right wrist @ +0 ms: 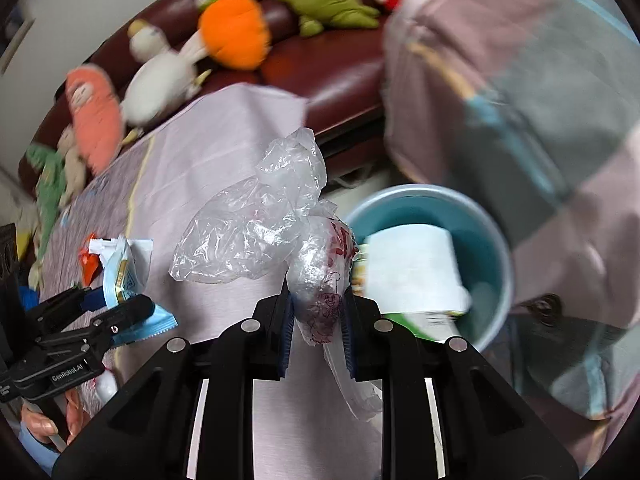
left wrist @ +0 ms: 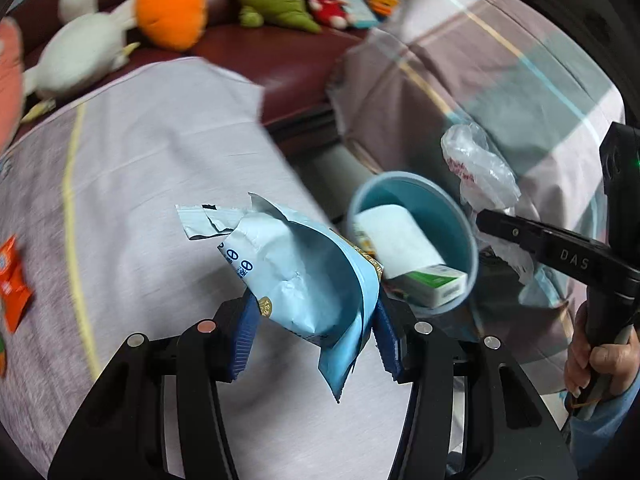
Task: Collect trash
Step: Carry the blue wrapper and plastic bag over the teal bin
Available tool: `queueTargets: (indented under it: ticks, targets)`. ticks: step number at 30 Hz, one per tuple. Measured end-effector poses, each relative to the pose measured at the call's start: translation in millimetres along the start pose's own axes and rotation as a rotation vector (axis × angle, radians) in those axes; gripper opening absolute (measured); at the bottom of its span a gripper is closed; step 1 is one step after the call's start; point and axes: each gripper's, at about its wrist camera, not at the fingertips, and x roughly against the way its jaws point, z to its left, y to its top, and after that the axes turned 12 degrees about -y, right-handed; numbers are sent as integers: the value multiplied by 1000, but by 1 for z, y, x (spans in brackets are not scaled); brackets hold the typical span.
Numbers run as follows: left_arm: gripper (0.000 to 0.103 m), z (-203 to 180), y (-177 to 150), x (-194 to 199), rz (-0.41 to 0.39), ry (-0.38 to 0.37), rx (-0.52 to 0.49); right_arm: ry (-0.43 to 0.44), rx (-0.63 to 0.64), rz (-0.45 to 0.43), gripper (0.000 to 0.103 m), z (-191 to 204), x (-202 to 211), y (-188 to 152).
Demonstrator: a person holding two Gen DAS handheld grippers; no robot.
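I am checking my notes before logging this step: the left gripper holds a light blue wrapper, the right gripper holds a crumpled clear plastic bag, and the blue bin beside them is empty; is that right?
Not quite. The blue bin is not empty: a white and green box already lies in it, as both wrist views show. The rest stands: the left gripper holds the light blue wrapper, and the right gripper holds the crumpled clear plastic bag.

The surface [left wrist: 168, 152] wears a pale lilac cloth with a yellow stripe, and an orange wrapper [left wrist: 12, 284] lies flat on it near its left edge.
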Motion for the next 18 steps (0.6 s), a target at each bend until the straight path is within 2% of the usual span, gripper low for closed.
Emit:
queueTargets:
  ticks: [7,18]
  targets:
    - [52,-43,13,-52,79,-28,-71,-28,-88,4,20,-62,-4,-1]
    - [52,-69,16,-117,174,-46,-108,-42,-143,53,20,-104,-28,-8]
